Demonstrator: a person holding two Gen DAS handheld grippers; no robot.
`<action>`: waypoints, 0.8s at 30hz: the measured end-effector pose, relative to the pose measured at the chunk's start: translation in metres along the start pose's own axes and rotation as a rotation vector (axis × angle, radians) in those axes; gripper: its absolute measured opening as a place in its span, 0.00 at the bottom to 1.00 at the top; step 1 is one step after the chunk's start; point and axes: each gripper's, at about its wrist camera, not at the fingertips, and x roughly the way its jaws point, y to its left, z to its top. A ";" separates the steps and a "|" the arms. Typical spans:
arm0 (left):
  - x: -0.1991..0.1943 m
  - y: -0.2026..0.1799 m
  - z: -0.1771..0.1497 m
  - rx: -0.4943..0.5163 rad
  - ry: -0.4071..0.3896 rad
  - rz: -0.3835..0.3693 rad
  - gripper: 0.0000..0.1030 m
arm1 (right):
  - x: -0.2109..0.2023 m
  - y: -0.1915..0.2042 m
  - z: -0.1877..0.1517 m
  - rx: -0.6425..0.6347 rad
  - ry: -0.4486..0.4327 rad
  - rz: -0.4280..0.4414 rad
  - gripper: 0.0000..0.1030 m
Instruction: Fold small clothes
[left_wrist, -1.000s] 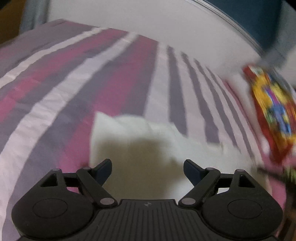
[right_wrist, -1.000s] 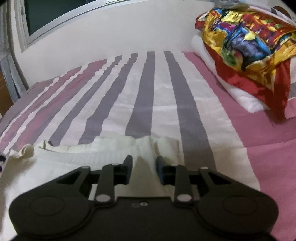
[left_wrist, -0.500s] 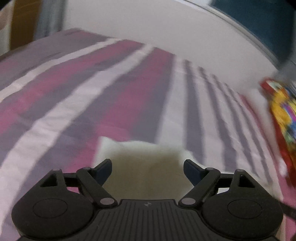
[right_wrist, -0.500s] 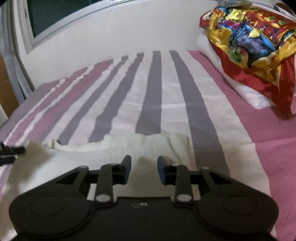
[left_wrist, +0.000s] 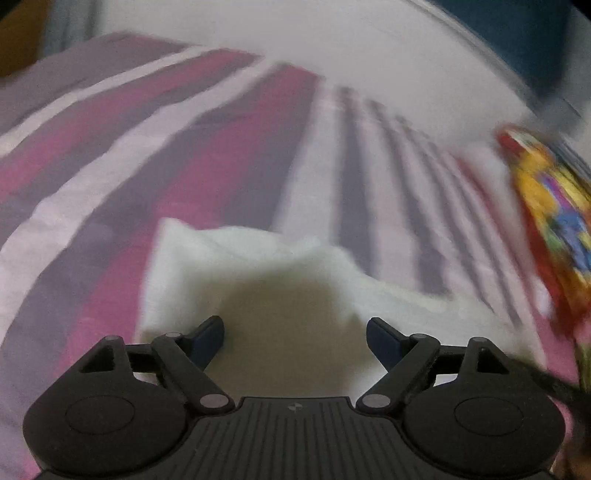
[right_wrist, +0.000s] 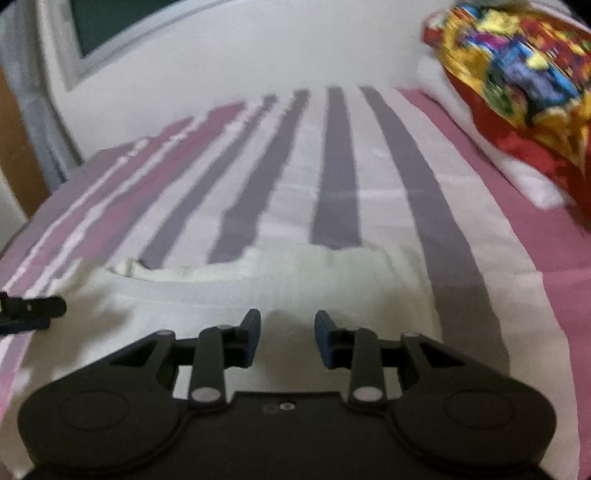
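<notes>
From the left wrist camera there is one black two-finger left gripper (left_wrist: 295, 332), its jaws standing wide apart with nothing between them. Under it lies one small cream-white cloth garment (left_wrist: 236, 266), spread on the pink, grey and white striped bedsheet (left_wrist: 184, 147); one corner of it points away to the upper left, and its near part is hidden under the gripper body. The gripper's shadow falls on the cloth between the fingers. At the right edge sits one bright red and yellow patterned pillow (left_wrist: 550, 206), smeared by blur and cut off by the frame. A thin dark shape at the lower right edge is too blurred to name. The whole view is soft, so the garment's seams cannot be made out.

From the right wrist camera I count one black right gripper (right_wrist: 287, 334), jaws a little apart, empty, over the same cream garment (right_wrist: 295, 284). Whether the fingertips touch the cloth cannot be told. The garment's far edge shows a rolled hem or neckline towards the left; its near edge is covered by the gripper. The left gripper's fingers (right_wrist: 37, 306) poke in at the left edge, mostly cut off. One patterned pillow (right_wrist: 517, 85) rests on a white pillow (right_wrist: 524, 177) at the upper right, both cropped. A white wall (right_wrist: 258, 48) backs the bed.
</notes>
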 end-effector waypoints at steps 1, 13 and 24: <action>0.000 0.010 0.004 -0.061 -0.015 0.034 0.82 | 0.002 -0.003 0.002 0.007 0.003 -0.032 0.31; -0.066 -0.001 -0.046 0.096 0.007 0.020 0.82 | -0.052 0.012 -0.031 0.046 -0.023 0.046 0.35; -0.106 -0.024 -0.103 0.234 0.052 0.060 0.83 | -0.069 0.047 -0.084 0.039 0.077 0.034 0.35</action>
